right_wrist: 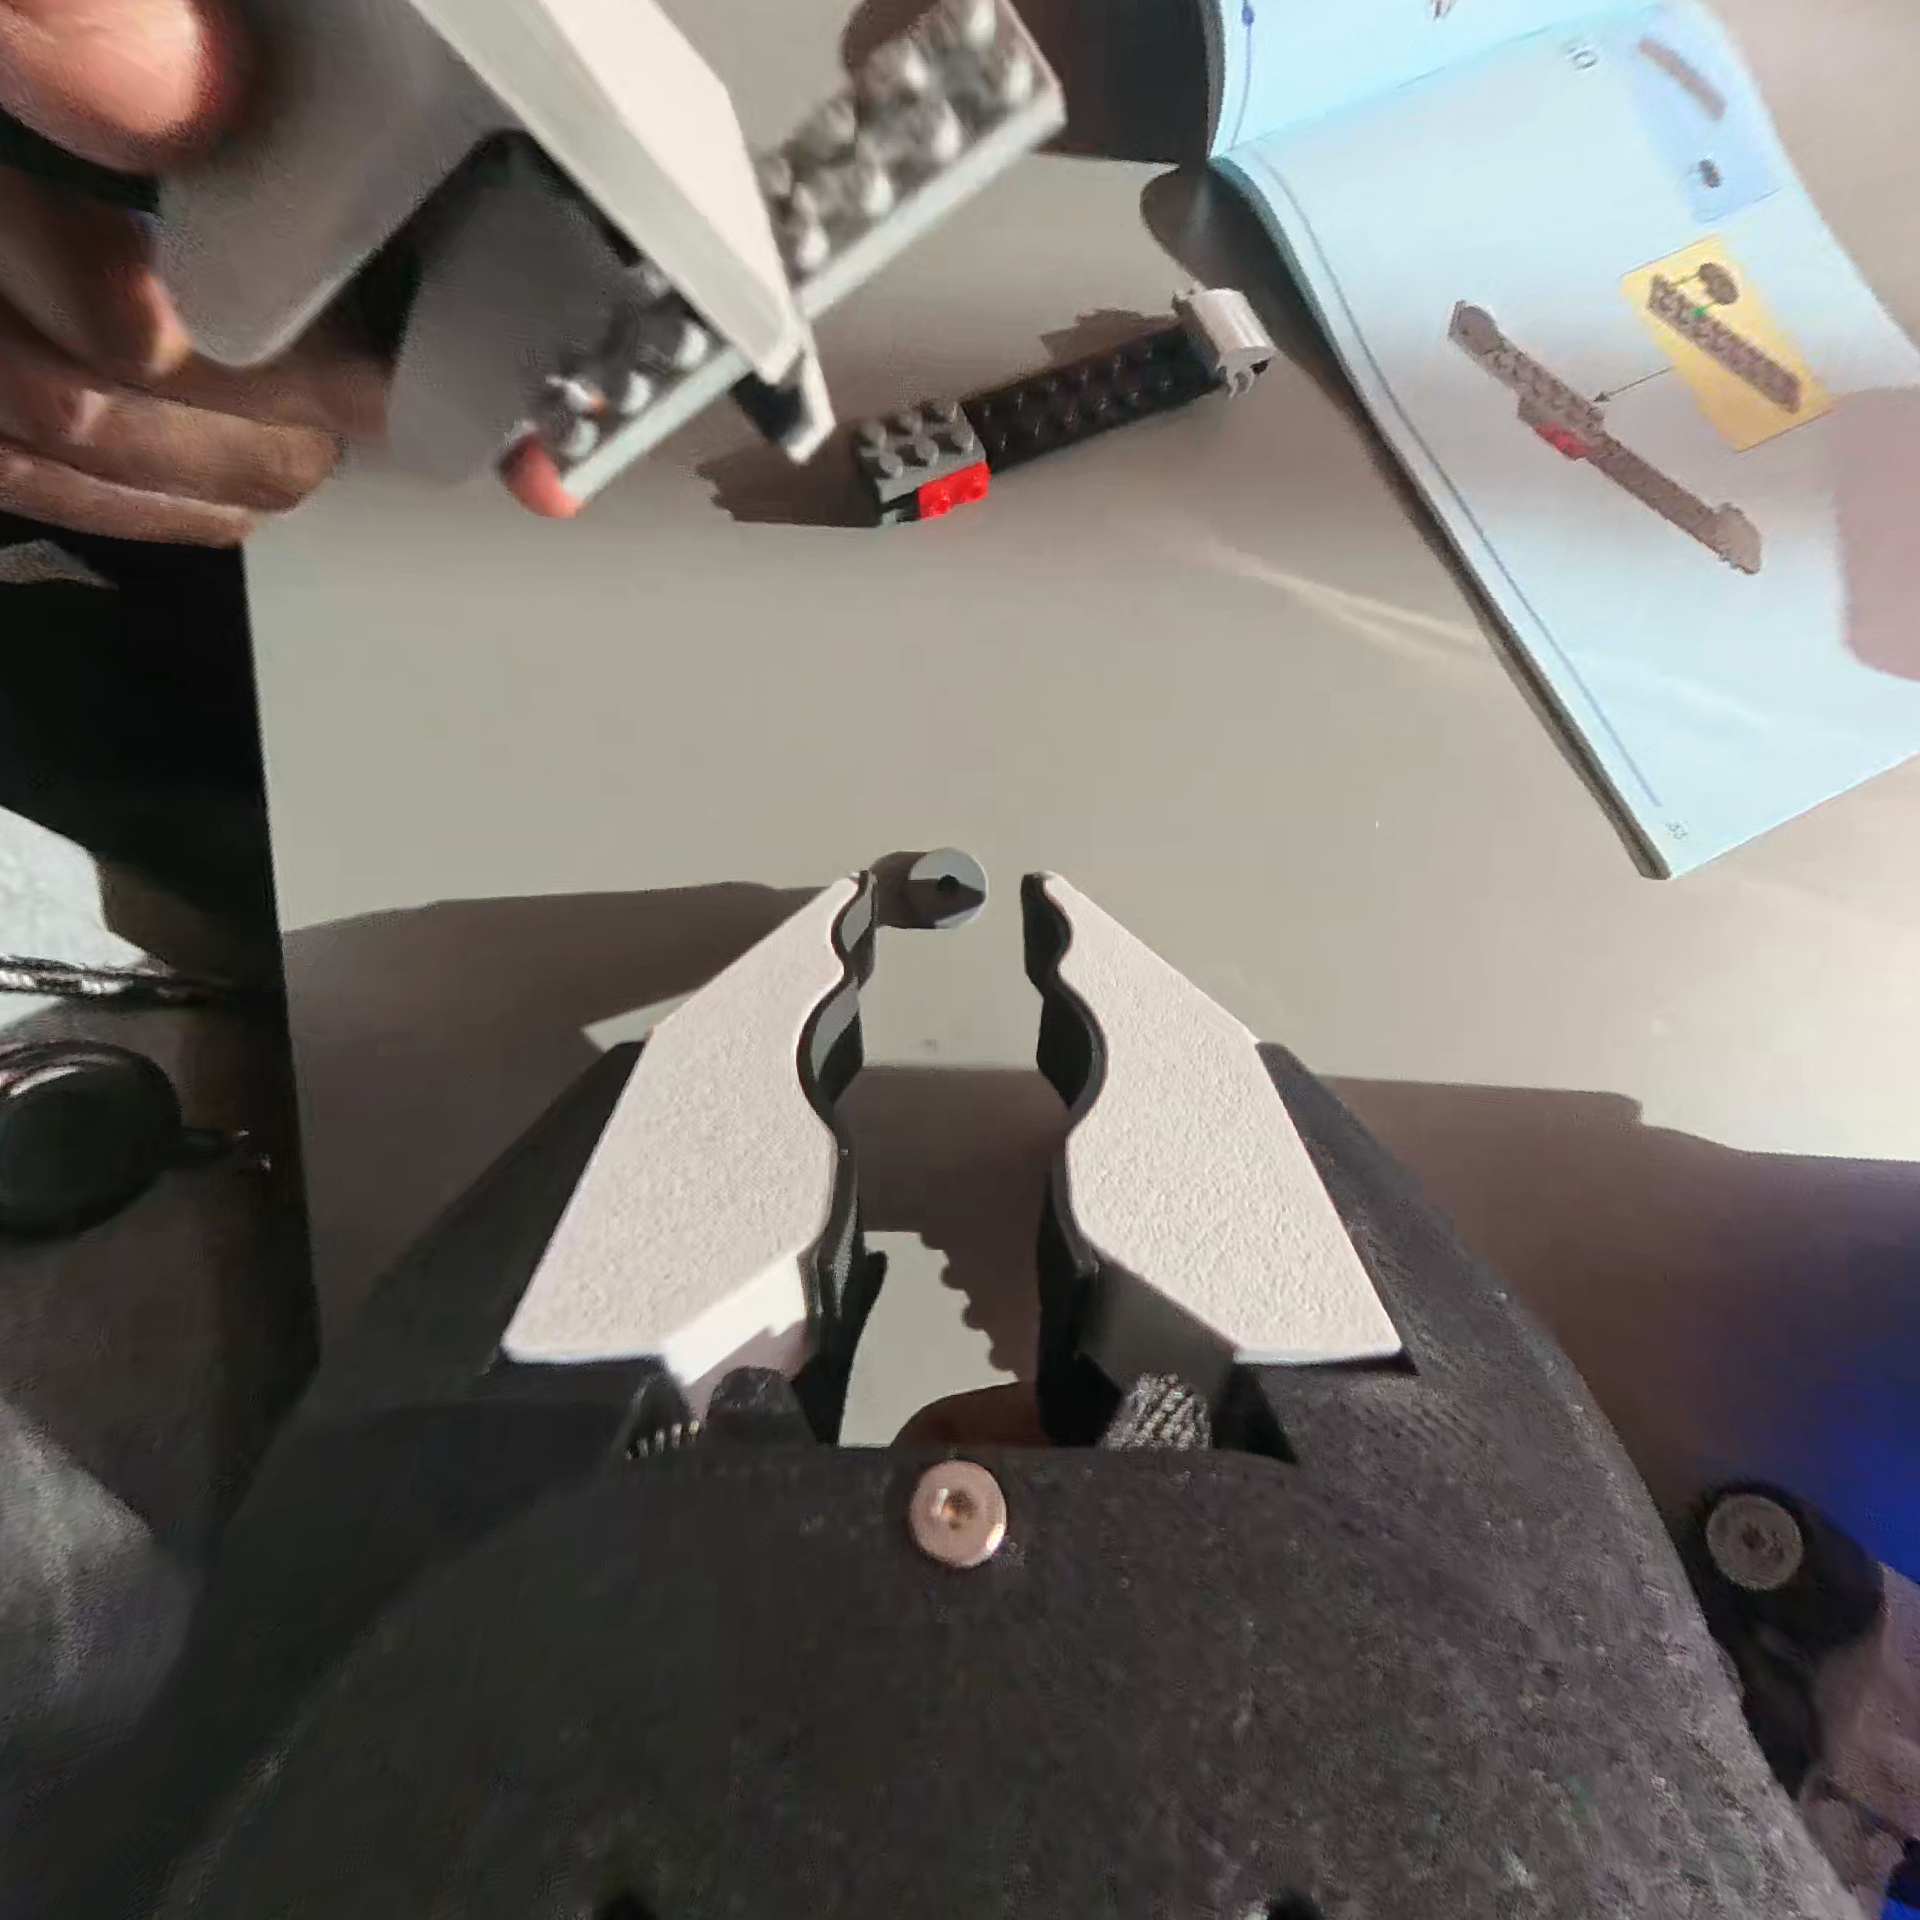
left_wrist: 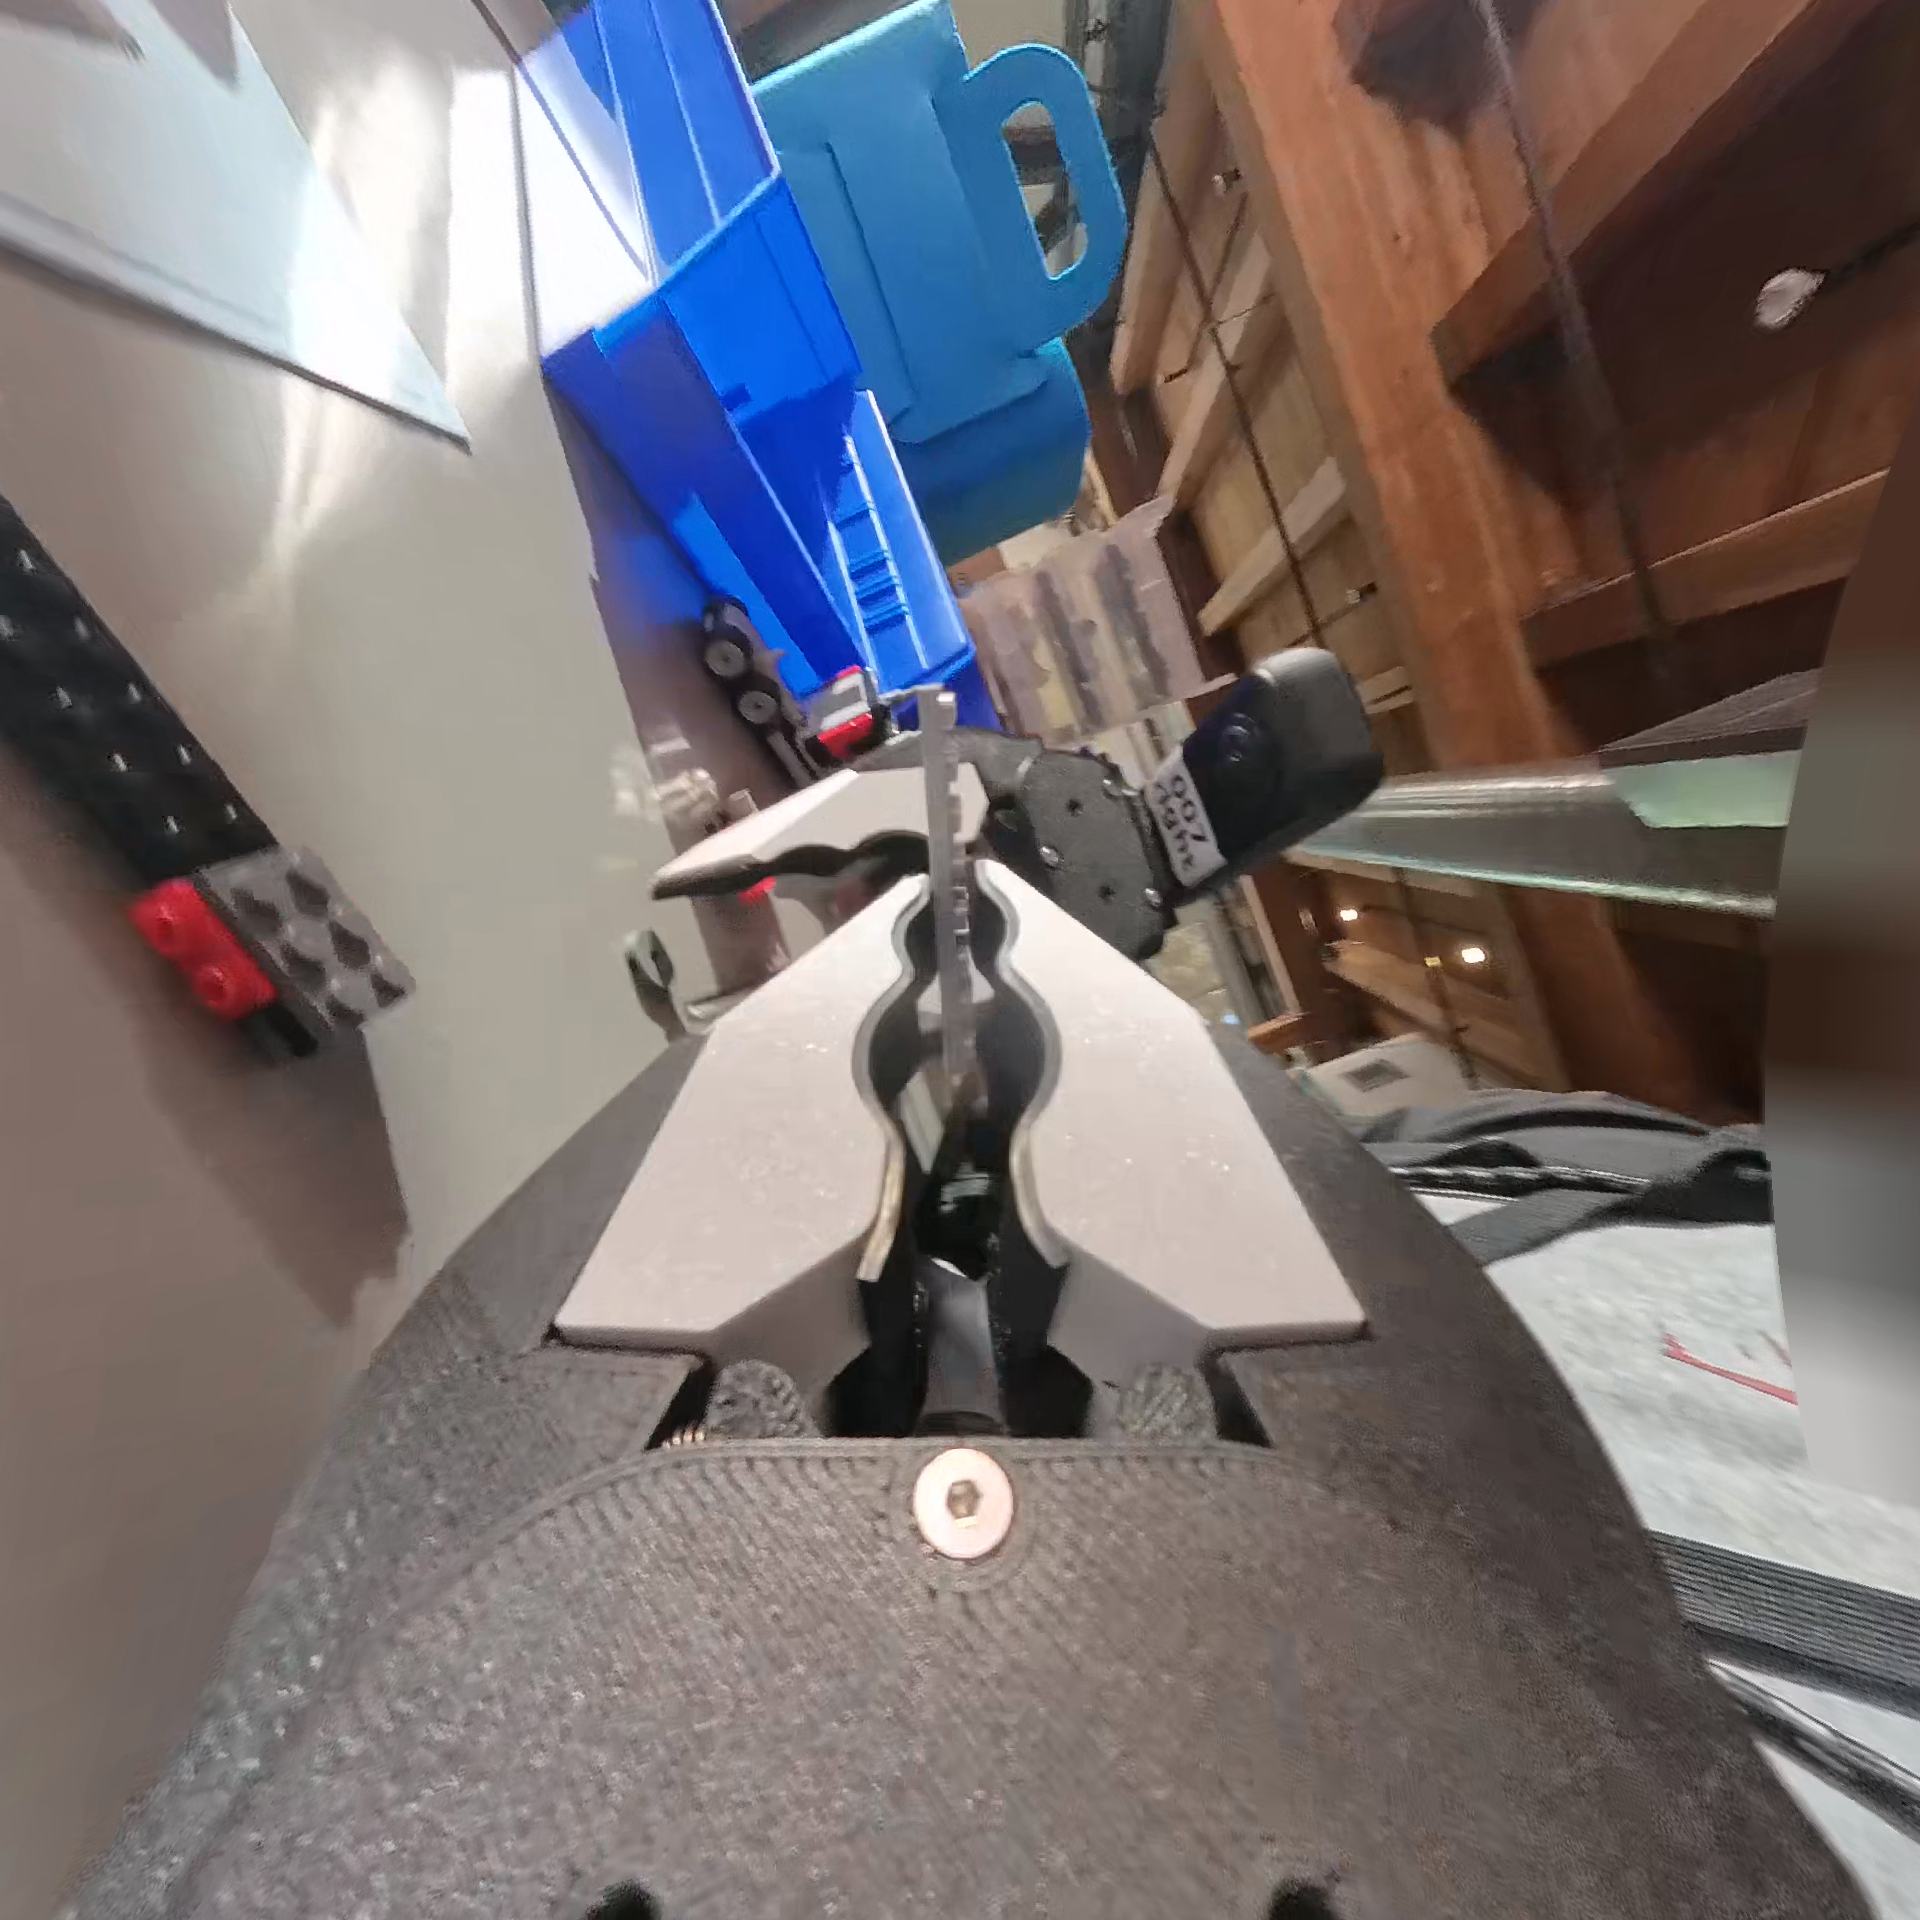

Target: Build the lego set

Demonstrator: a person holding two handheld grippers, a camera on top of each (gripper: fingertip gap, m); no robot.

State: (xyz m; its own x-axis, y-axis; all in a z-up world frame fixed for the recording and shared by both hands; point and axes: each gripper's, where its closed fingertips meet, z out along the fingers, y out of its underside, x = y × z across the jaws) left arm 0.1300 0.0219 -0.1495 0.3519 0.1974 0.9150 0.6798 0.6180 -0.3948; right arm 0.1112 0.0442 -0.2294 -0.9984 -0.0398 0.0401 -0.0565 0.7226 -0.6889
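- Plainly, the left tongs [left_wrist: 951, 904] are pinched narrow on a thin grey studded plate [left_wrist: 943, 821], held edge-on so that it sticks out past the tips.
- From the right wrist view the same left tongs [right_wrist: 665, 343] hang up and to the left of the right pair, with the grey studded plate [right_wrist: 904, 135] lying flat between the fingers and a person's hand [right_wrist: 135, 343] around the handle.
- The right tongs [right_wrist: 940, 883] stand moderately apart, gripping nothing, low over the pale bench [right_wrist: 675, 707].
- A small round dark grey piece [right_wrist: 932, 885] rests on the bench between the right tips, nearer the left finger; whether it touches that finger cannot be told.
- Well ahead of the right tips lies a long black studded assembly [right_wrist: 1081, 400] with a dark grey block and a red brick [right_wrist: 954, 488] at its near end and a light grey clip at the far end.
- An open instruction booklet [right_wrist: 1538, 499] lies ahead and to the right of the right tongs.
- In the left wrist view that black assembly [left_wrist: 125, 727] sits far to the left of the tips, and the right tongs [left_wrist: 821, 842] lie just beyond them.
- Farther ahead are a blue bin [left_wrist: 727, 343] and a small wheeled model [left_wrist: 769, 696].
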